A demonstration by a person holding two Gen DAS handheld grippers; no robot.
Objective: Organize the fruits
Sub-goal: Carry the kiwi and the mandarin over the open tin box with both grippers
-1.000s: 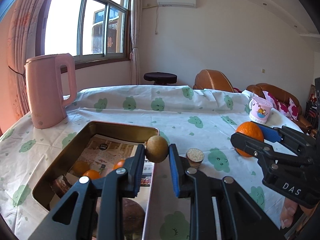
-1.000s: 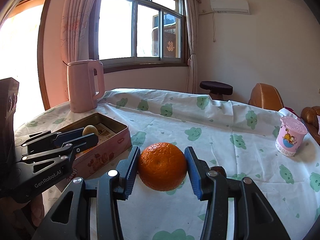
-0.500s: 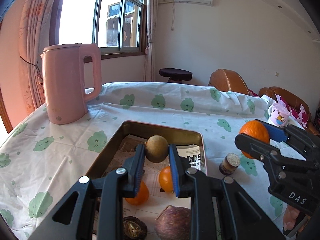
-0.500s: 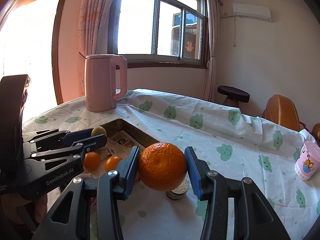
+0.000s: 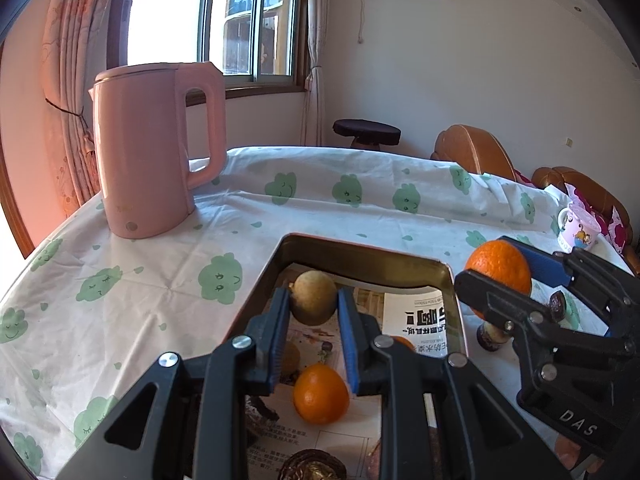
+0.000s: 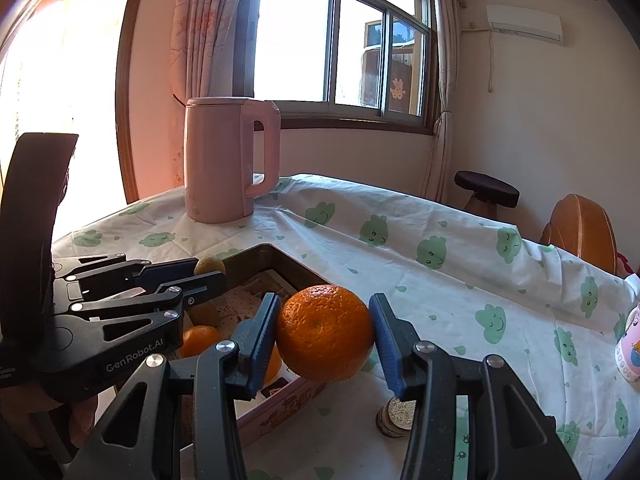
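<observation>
My left gripper (image 5: 314,308) is shut on a small brown round fruit (image 5: 313,297) and holds it over the far part of the metal tin (image 5: 360,254). Inside the tin, on printed paper, lie a small orange (image 5: 320,394) and other fruits, partly hidden by my fingers. My right gripper (image 6: 324,334) is shut on a large orange (image 6: 325,333) and hangs just above the tin's right rim (image 6: 280,408). In the left wrist view that large orange (image 5: 500,270) sits to the right of the tin, in the right gripper (image 5: 506,276).
A pink kettle (image 5: 154,148) stands on the cloud-print tablecloth (image 5: 140,280) at the far left of the tin. A small corked jar (image 6: 396,420) stands right of the tin. A pink cup (image 5: 578,230) sits at the far right edge. Brown chairs and a stool lie beyond.
Both grippers have moved left with their fruits. The brown fruit went from the tin's right rim to over its inside. The large orange went from over the cloth to the tin's right rim.
</observation>
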